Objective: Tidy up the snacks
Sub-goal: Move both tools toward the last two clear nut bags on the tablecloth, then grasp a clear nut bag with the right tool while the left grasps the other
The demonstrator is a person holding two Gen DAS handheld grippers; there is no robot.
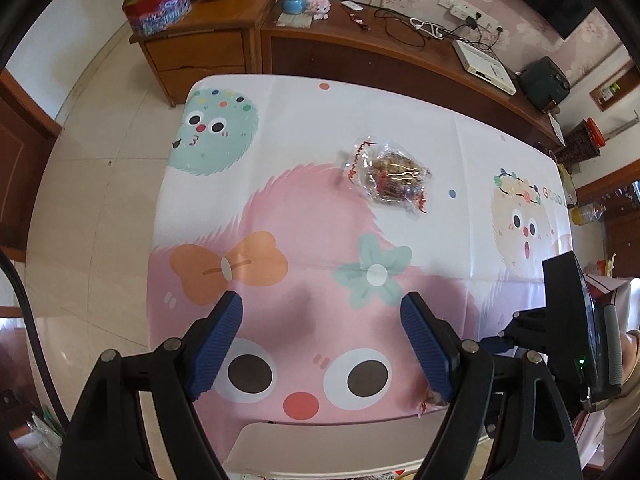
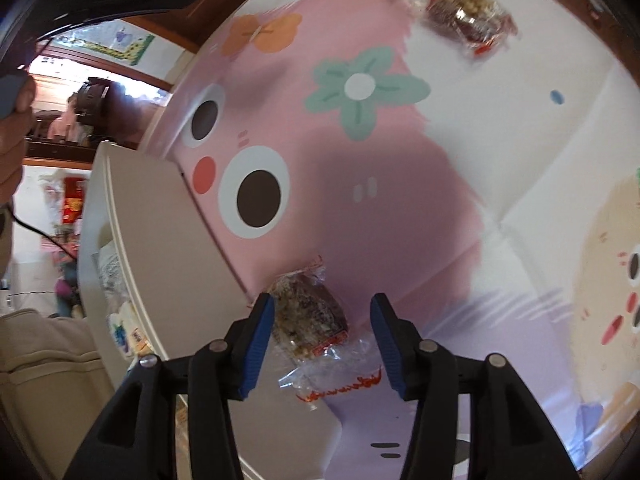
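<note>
Two snacks: both clear wrappers with red print over brown, nutty cakes, lying on the tablecloth (image 1: 400, 120).
Far snack (image 1: 387, 176): centre right in the left view, upper right in the right view (image 2: 464, 12); long axis runs from upper left to lower right in both, with a twisted red-printed end pointing to the upper left.
Near snack (image 2: 308, 316): lower centre of the right view, long axis from upper left to lower right, its loose crinkled end pointing toward the camera.
Right gripper (image 2: 322, 340): jaws spread, one blue pad on each side of the near snack; the left pad sits at the wrapper's edge, but whether it touches cannot be told.
Left gripper (image 1: 322, 344): jaws spread wide over the pink cartoon face, nothing between them.
Box (image 2: 160, 240): beige, at the left edge of the right view beside the near snack; its inside is mostly hidden, with only bits of packets showing.
Hidden in left view: the near snack shows only as a sliver (image 1: 434, 398) behind the right-hand pad; the box (image 1: 320, 448) is cut off at the bottom.
Blur: the wrapper print is unreadable.
Right gripper in left view: only its black body (image 1: 568, 320) shows at the right edge.
</note>
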